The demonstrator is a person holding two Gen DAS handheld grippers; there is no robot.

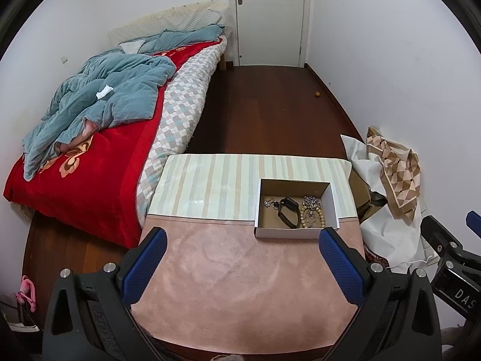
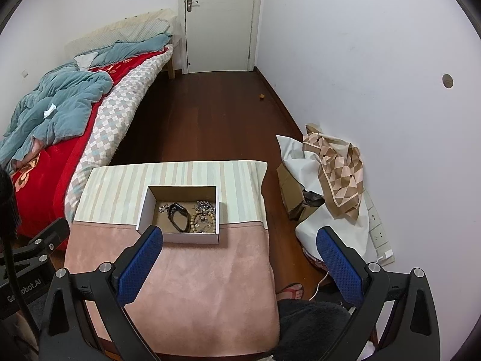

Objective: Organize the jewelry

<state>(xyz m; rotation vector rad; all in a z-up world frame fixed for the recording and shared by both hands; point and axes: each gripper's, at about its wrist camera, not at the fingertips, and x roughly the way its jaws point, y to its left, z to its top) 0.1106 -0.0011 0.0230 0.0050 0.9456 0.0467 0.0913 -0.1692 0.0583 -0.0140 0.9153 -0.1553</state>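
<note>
Your worktop (image 1: 240, 285) carries a cardboard box (image 1: 287, 233) holding the jewelry: black band (image 1: 289, 212), bead bracelet (image 1: 312, 215), chains (image 1: 312, 201). Both tongs, left (image 1: 242, 258) and right (image 2: 239, 255), hang spread and empty. This fits either finishing or starting.

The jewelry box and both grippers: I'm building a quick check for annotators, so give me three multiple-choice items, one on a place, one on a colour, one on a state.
1. Where is the black watch band?
A. On the pink cloth
B. Inside the cardboard box
C. On the bed

2. What colour are the pads on the fingers?
A. Blue
B. Green
C. White

3. What state is the left gripper in?
A. Shut on the bead bracelet
B. Shut on nothing
C. Open

Answers:
1. B: it lies on the box floor beside the bead bracelet.
2. A: both wrist views show blue textured pads.
3. C: its fingers stand wide apart, empty.
</note>
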